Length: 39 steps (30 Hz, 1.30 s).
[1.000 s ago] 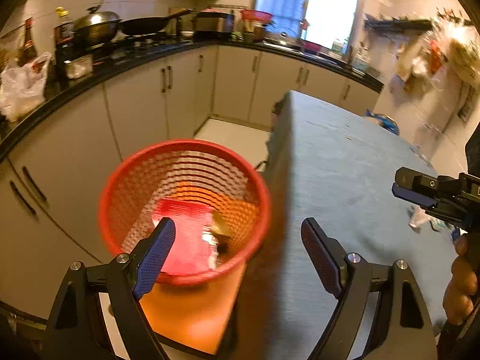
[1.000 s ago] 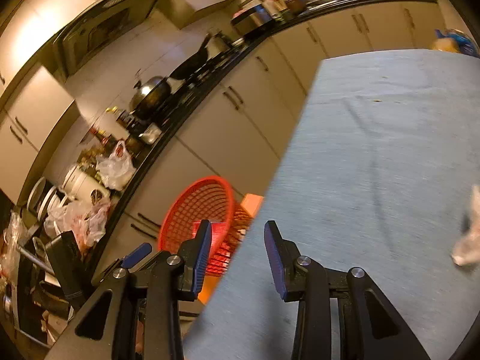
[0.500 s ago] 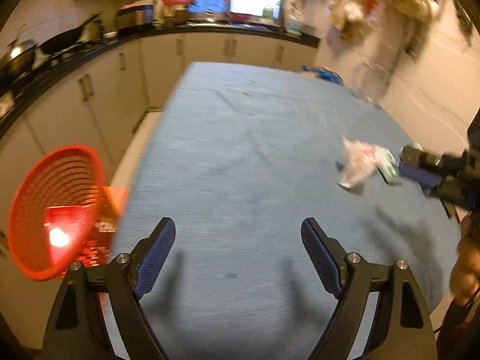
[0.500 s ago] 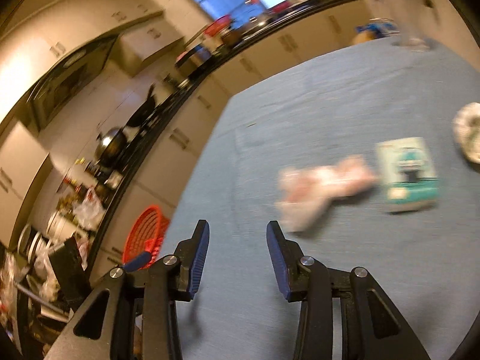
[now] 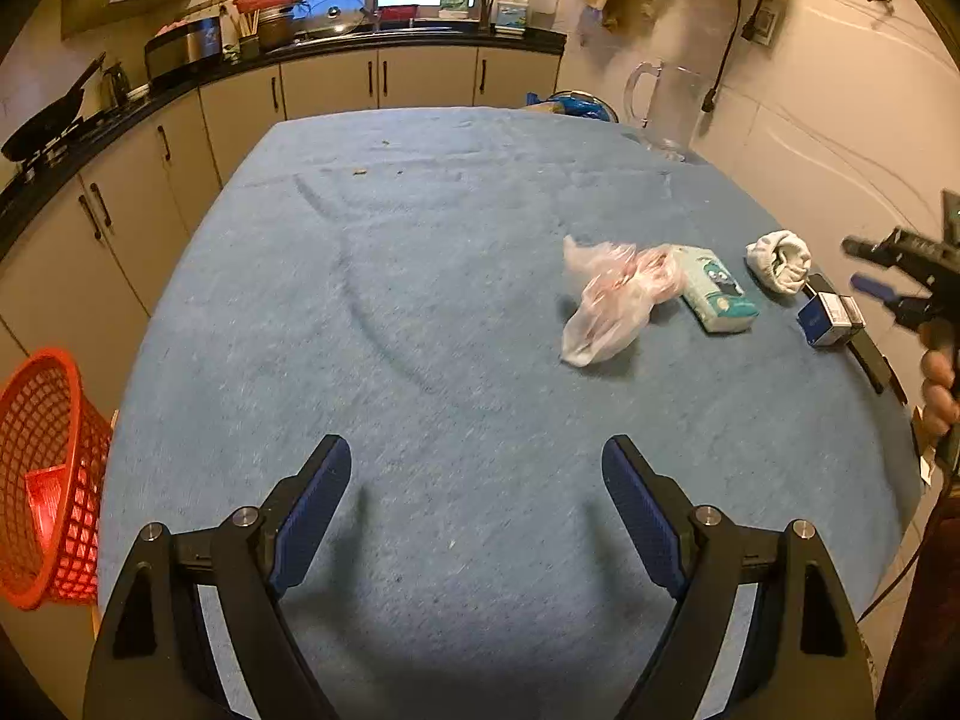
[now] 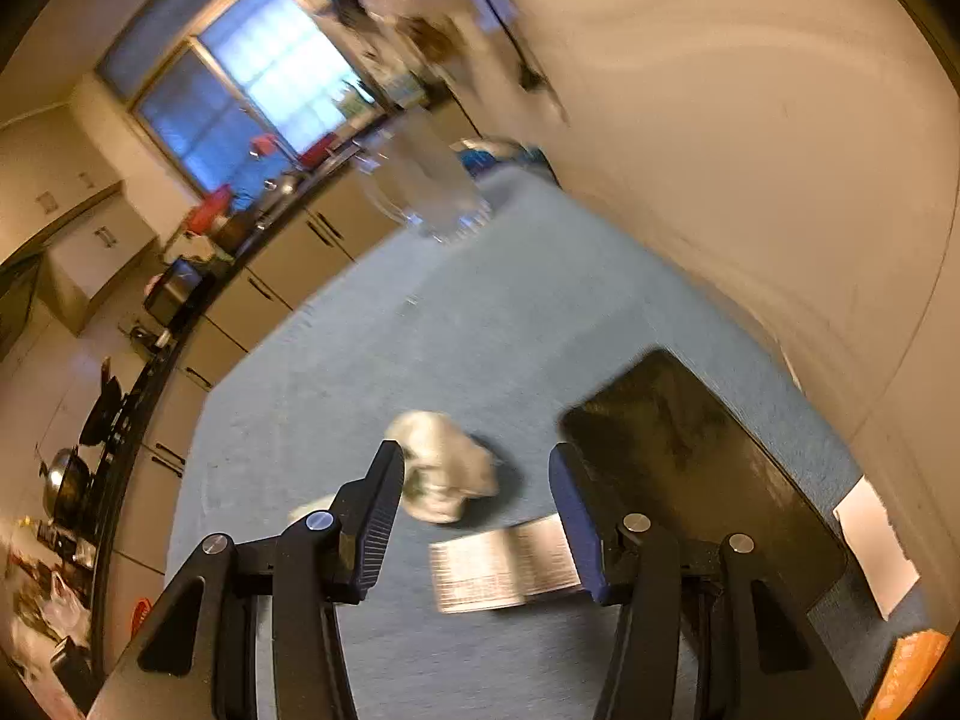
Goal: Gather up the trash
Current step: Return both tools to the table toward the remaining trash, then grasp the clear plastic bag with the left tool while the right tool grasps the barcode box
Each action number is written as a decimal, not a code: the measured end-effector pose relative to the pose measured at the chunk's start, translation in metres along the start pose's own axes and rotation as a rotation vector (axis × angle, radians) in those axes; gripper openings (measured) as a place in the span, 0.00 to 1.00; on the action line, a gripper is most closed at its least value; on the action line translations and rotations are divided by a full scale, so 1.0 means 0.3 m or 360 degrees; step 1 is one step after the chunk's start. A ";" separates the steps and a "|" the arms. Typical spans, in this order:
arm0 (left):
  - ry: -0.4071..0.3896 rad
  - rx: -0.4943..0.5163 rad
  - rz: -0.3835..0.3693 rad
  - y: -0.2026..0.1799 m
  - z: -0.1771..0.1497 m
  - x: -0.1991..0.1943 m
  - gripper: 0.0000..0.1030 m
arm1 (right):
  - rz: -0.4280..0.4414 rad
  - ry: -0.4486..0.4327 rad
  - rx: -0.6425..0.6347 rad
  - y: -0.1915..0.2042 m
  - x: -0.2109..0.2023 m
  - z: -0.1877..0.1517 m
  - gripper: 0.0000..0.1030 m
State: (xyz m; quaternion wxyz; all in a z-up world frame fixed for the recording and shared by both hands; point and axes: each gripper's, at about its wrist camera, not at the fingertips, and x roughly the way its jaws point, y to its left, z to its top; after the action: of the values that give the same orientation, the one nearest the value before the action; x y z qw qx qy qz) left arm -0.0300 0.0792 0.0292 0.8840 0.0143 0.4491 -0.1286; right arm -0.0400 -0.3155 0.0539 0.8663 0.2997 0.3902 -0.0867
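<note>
On the blue table (image 5: 420,300) lie a crumpled pinkish plastic bag (image 5: 612,300), a teal tissue pack (image 5: 714,291), a crumpled white paper ball (image 5: 779,261) and a small blue-white box (image 5: 831,318). My left gripper (image 5: 477,498) is open and empty over the table's near part. My right gripper (image 6: 477,504) is open above the white ball (image 6: 447,468) and the printed box (image 6: 504,567); it also shows in the left wrist view (image 5: 888,279). The red mesh basket (image 5: 42,480), with red trash inside, stands left of the table.
A black flat slab (image 6: 702,468) lies by the wall right of the box. A clear glass jug (image 5: 666,105) stands at the table's far right. White paper (image 6: 876,546) and an orange item (image 6: 912,666) lie near the right edge. Kitchen counters run along the left and back.
Both grippers swung from the red basket to the table. The right gripper moved past the bag and tissue pack to above the white ball and opened wider. The left stayed open.
</note>
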 end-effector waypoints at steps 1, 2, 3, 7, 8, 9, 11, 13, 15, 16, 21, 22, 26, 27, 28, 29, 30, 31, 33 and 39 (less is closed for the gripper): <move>-0.0002 0.0005 -0.0003 -0.005 0.004 -0.002 0.82 | 0.0013 0.0032 0.0014 -0.012 0.013 -0.004 0.54; -0.0002 0.0014 -0.0007 -0.013 0.012 0.001 0.82 | 0.0042 0.0058 0.0017 -0.015 0.023 -0.012 0.54; -0.0003 0.0019 -0.0007 -0.018 0.018 -0.001 0.82 | 0.0054 0.0057 -0.0009 -0.005 0.018 -0.023 0.54; -0.0006 0.0037 -0.0016 -0.033 0.036 0.001 0.82 | 0.0289 0.0266 -0.0070 0.022 -0.005 -0.083 0.54; -0.0011 0.0043 -0.0015 -0.038 0.042 0.001 0.82 | 0.0344 0.0351 -0.0129 0.049 -0.011 -0.113 0.54; -0.0014 0.0045 -0.0016 -0.042 0.050 0.004 0.82 | 0.0345 0.0365 -0.0175 0.063 -0.025 -0.130 0.54; -0.0011 0.0053 -0.0022 -0.048 0.062 0.010 0.82 | 0.0271 0.0261 -0.0336 0.090 -0.091 -0.134 0.57; -0.0009 0.0058 -0.0022 -0.053 0.076 0.016 0.82 | 0.0154 0.0172 -0.0375 0.070 -0.134 -0.113 0.61; -0.0004 0.0078 -0.0052 -0.065 0.100 0.025 0.82 | 0.0117 0.0135 -0.0351 0.031 -0.151 -0.077 0.65; 0.0008 0.0086 -0.0066 -0.071 0.114 0.035 0.82 | 0.0111 0.0139 -0.0330 0.014 -0.148 -0.067 0.66; 0.0038 0.0066 -0.0103 -0.096 0.162 0.070 0.82 | 0.0128 0.0175 -0.0133 -0.074 -0.081 -0.031 0.66; 0.0037 0.0065 -0.0108 -0.100 0.166 0.071 0.82 | 0.0148 0.0199 -0.0093 -0.091 -0.069 -0.031 0.67; 0.0014 0.0089 -0.0103 -0.104 0.171 0.053 0.82 | 0.0286 0.0322 -0.0085 -0.072 -0.074 -0.090 0.67; 0.0010 0.0091 -0.0100 -0.103 0.174 0.051 0.82 | 0.0390 0.0394 -0.0102 -0.047 -0.086 -0.115 0.68; 0.0003 0.0088 -0.0096 -0.099 0.177 0.047 0.82 | 0.0466 0.0445 -0.0131 -0.020 -0.085 -0.133 0.68; 0.0001 0.0080 -0.0093 -0.095 0.180 0.046 0.82 | 0.0563 0.0512 -0.0196 0.014 -0.096 -0.160 0.68; 0.0000 0.0074 -0.0096 -0.093 0.184 0.044 0.82 | 0.0575 0.0526 -0.0245 0.032 -0.104 -0.174 0.68; -0.0001 0.0068 -0.0101 -0.089 0.187 0.043 0.82 | 0.0522 0.0493 -0.0324 0.054 -0.126 -0.181 0.68; -0.0004 0.0059 -0.0089 -0.084 0.190 0.041 0.82 | 0.0304 0.0302 -0.0555 0.094 -0.175 -0.173 0.76; 0.0004 0.0083 -0.0093 -0.088 0.192 0.046 0.82 | 0.0157 0.0274 -0.0947 0.188 -0.129 -0.199 0.92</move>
State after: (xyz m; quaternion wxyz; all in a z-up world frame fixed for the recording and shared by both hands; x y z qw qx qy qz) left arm 0.0170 0.0426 0.0550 0.8787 0.0243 0.4470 -0.1659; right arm -0.0821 -0.2383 0.0767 0.8829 0.0578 0.4553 0.0993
